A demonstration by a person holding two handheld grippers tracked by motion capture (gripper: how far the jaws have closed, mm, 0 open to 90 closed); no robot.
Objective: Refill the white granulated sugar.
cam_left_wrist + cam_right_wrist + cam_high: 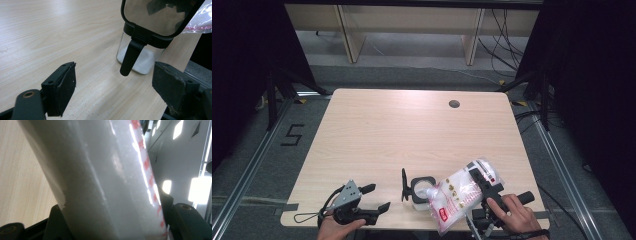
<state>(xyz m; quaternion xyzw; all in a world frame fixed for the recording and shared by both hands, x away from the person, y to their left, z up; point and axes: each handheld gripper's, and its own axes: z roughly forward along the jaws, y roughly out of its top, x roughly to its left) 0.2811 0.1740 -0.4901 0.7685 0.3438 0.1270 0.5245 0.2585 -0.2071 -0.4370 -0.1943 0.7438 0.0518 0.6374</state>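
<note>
At the table's (377, 125) near edge, the right gripper (484, 182) clamps a soft plastic bag (457, 192) of white granules, tilted over the open jar (421, 192) whose lid (404, 184) stands flipped up. The bag looks floppy, slick and fairly heavy, so gripping across its body suits it best. The left gripper (377, 197) rests nearby, its 2 jaws apart and empty.

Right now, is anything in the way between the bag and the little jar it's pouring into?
Nothing visible blocks it. The right gripper tilts the bag toward the jar, whose lid is flipped up on the far side from the bag, leaving the mouth open.
</note>
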